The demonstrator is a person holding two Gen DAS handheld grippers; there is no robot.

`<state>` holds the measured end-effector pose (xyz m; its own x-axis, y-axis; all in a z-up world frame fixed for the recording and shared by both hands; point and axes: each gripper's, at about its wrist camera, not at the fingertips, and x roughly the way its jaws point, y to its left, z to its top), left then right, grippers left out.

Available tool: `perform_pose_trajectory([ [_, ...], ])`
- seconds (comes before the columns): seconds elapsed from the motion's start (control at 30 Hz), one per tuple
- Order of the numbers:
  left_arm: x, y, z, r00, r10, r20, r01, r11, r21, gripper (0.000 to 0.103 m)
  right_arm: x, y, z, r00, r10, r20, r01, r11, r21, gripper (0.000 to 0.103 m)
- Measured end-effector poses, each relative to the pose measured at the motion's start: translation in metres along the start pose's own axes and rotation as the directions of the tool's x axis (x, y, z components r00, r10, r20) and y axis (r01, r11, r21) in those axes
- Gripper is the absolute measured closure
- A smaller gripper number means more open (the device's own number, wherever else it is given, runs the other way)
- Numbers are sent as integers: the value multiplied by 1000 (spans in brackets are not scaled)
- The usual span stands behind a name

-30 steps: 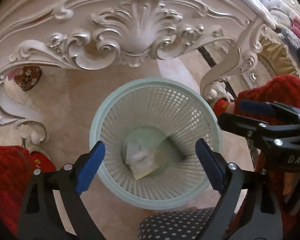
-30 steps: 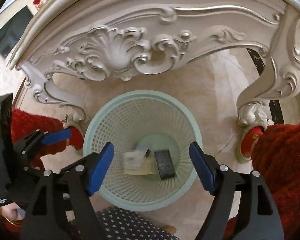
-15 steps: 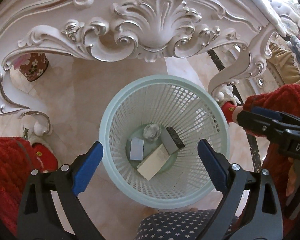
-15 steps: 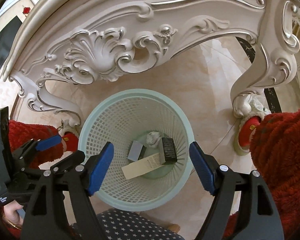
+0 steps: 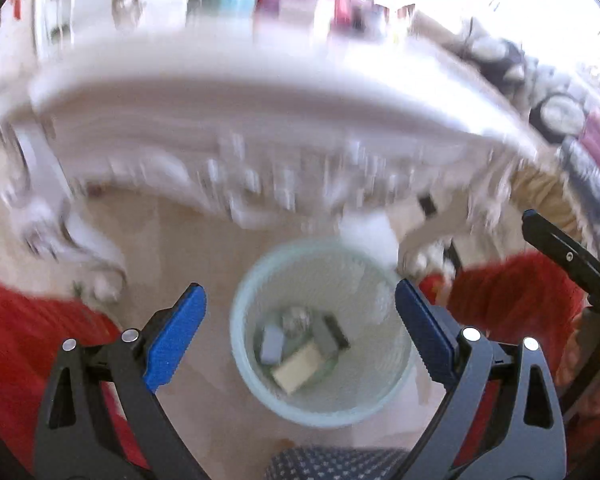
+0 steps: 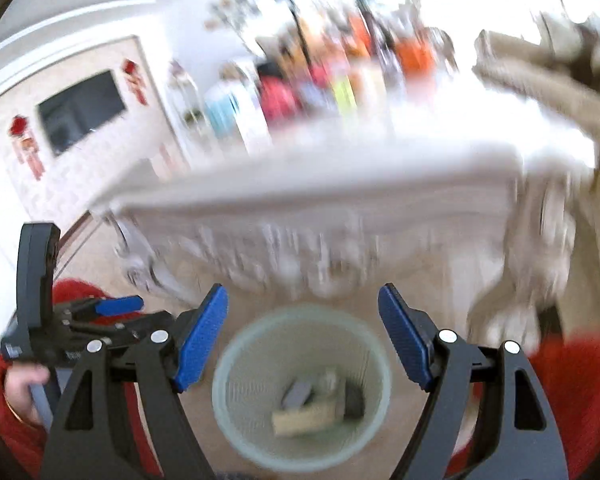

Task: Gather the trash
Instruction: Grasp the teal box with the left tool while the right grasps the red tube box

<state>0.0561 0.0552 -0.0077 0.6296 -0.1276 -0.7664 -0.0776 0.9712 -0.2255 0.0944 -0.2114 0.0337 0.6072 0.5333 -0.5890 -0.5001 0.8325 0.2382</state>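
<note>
A pale green mesh waste basket [image 5: 396,384] [image 6: 228,412] stands on the tiled floor below both grippers. At its bottom lie a tan card box [image 5: 298,368] [image 6: 304,416], a grey packet [image 5: 272,346] [image 6: 298,394], a dark box [image 5: 332,334] [image 6: 354,400] and a crumpled wad [image 5: 296,318]. My left gripper [image 5: 298,308] is open and empty, well above the basket. My right gripper [image 6: 302,308] is open and empty too, above the basket's far rim. Each gripper shows at the other view's edge, the left gripper [image 6: 112,308] beside a red sleeve. Both views are blurred.
A white carved table [image 5: 260,132] [image 6: 320,196] juts out over the far side of the basket, with several blurred colourful things on top. Its curved leg [image 5: 424,240] stands right of the basket. Red sleeves [image 5: 24,352] flank both views. A wall screen [image 6: 80,110] hangs at left.
Both grippers have risen and tipped up, so the basket looks smaller and lower in view and the tabletop has come into sight. The trash lies still in the basket.
</note>
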Motion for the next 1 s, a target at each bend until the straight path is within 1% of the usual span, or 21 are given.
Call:
perform_pose_trajectory([
  [0.07, -21, -1, 40, 997, 19, 80, -20, 1000, 12, 10, -3, -1, 41, 998, 5, 60, -3, 999, -33, 29],
  [0.1, -25, -1, 56, 994, 31, 101, -32, 999, 9, 10, -2, -1, 57, 997, 6, 78, -3, 999, -43, 29],
  [0.13, -29, 0, 84, 989, 62, 133, -63, 998, 4, 10, 2, -1, 74, 996, 0, 93, 5, 998, -56, 29],
  [0.2, -27, -1, 119, 978, 118, 172, -119, 993, -3, 10, 18, -1, 112, 994, -20, 111, 31, 994, -105, 29],
  [0.23, -19, 1, 146, 968, 176, 179, -175, 984, -20, 10, 27, -1, 128, 994, -27, 108, 41, 991, -126, 29],
  [0.27, -14, 3, 161, 964, 201, 174, -198, 980, -35, 10, 41, -2, 147, 995, -27, 94, 40, 989, -144, 29],
  [0.3, -5, 7, 183, 962, 218, 165, -211, 976, -59, 10, 48, -5, 155, 996, -24, 82, 37, 988, -153, 29],
  [0.37, 8, 15, 209, 960, 235, 150, -222, 970, -97, 10, 76, -3, 181, 999, -26, 42, 33, 982, -185, 29],
  [0.47, 34, 26, 248, 953, 278, 117, -259, 953, -156, 10, 112, 3, 206, 999, -27, -19, 21, 967, -253, 30],
  [0.53, 50, 33, 264, 951, 298, 87, -280, 944, -174, 10, 143, 7, 222, 996, -57, -63, 34, 948, -315, 31],
  [0.57, 54, 40, 268, 951, 299, 77, -281, 943, -180, 10, 149, 9, 223, 995, -68, -73, 40, 941, -336, 31],
  [0.6, 62, 44, 275, 951, 301, 63, -285, 940, -188, 10, 164, 11, 229, 992, -94, -86, 55, 926, -373, 32],
  [0.67, 71, 50, 281, 951, 305, 51, -289, 936, -202, 10, 181, 13, 234, 988, -113, -108, 59, 909, -412, 35],
  [0.77, 86, 57, 292, 950, 311, 29, -298, 931, -212, 10, 202, 10, 242, 982, -115, -150, 39, 901, -431, 35],
  [0.93, 108, 64, 301, 944, 329, -12, -324, 924, -203, 10, 220, 9, 243, 973, -140, -185, 42, 890, -454, 35],
  [0.97, 109, 64, 301, 943, 332, -11, -328, 924, -196, 10, 224, 8, 244, 971, -142, -190, 41, 890, -455, 36],
  [1.0, 110, 64, 301, 942, 336, -8, -332, 924, -188, 10, 229, 7, 244, 969, -143, -200, 37, 890, -455, 42],
])
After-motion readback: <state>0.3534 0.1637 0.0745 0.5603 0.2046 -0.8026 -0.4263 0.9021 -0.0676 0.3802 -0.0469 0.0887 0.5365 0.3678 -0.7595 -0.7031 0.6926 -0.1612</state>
